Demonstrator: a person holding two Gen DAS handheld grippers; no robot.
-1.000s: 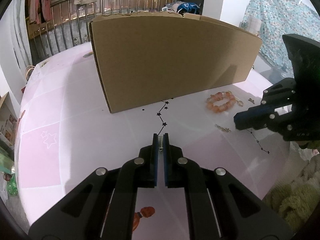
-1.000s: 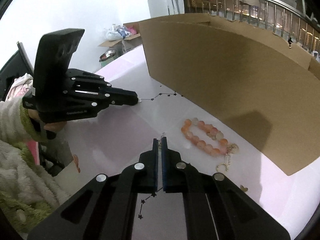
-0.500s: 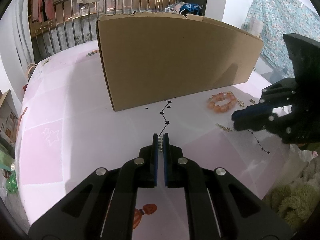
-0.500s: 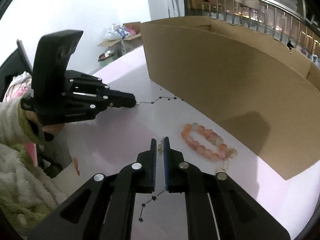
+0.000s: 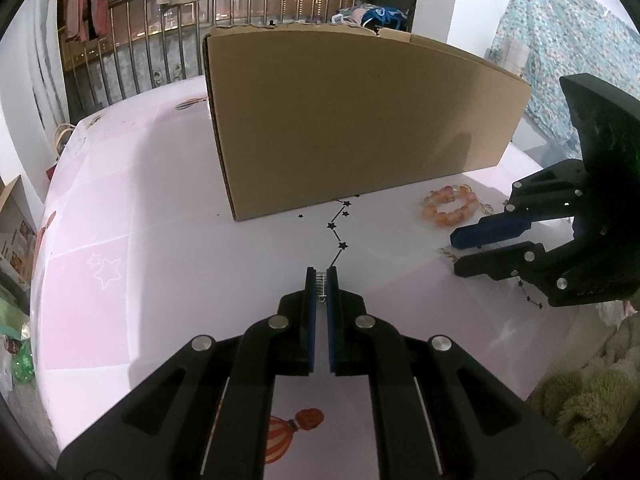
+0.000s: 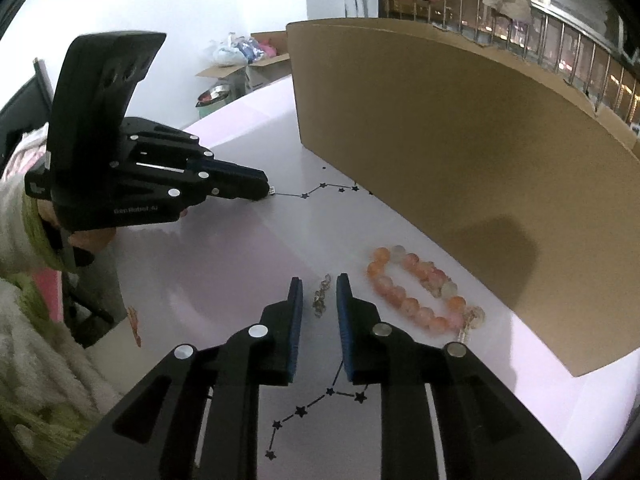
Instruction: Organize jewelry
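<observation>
The right gripper point(image 6: 319, 282) stands with its jaws a little apart, having just been opening, and a small gold chain piece point(image 6: 321, 295) lies on the pink table point(image 6: 240, 264) in the gap between the blue pads, touched by neither as far as the view shows. The piece's long axis runs roughly along the fingers, from lower centre toward upper centre of the right wrist frame, so a straight closing would catch it across its narrow side. The right gripper is plainly the nearer one to this piece. Just to the right of it in that frame lies the orange bead bracelet point(image 6: 416, 292), near the foot of the cardboard box point(image 6: 460, 152). The left gripper point(image 5: 321, 276) is closed tight on a small silvery clasp point(image 5: 321, 282), apparently the end of the black star chain point(image 5: 340, 232) that trails away toward the box at upper centre of the left wrist frame; whether the clasp belongs to that chain is not quite certain from this view.
</observation>
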